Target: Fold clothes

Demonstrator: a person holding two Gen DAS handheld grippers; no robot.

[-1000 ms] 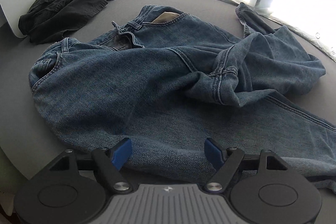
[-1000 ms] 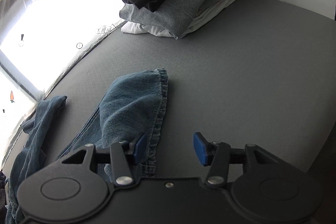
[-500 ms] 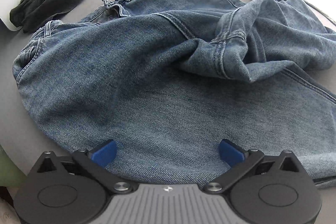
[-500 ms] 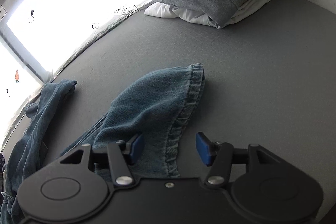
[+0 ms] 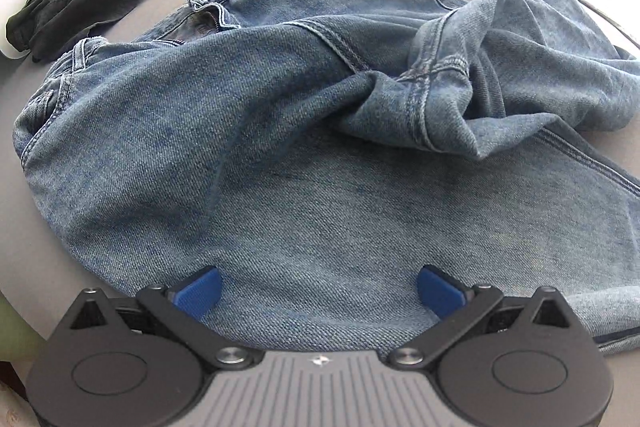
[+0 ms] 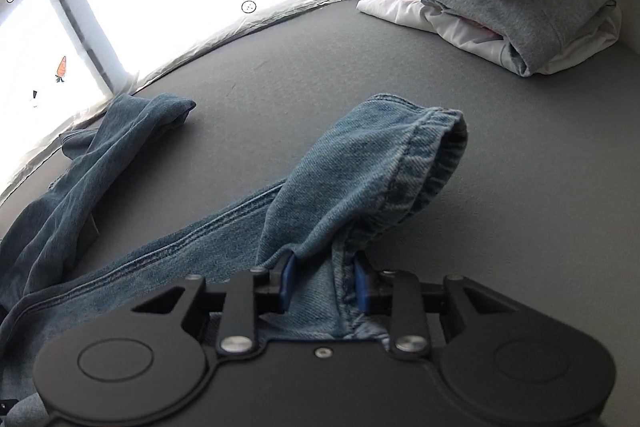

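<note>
The jeans [image 5: 304, 163] lie crumpled across the grey table [image 6: 520, 163], legs twisted over the seat. Thick denim is judged heavy, limp and non-slippery; hems and waistband offer the firmest hold. The leg hem [image 6: 420, 147] is pinched by the right gripper [image 6: 322, 285], whose jaws have just been closing. The left gripper [image 5: 318, 291] is spread wide over the seat, gripping nothing.

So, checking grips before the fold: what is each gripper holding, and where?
The right gripper pinches the jeans near a leg hem; the left gripper holds nothing.
</note>
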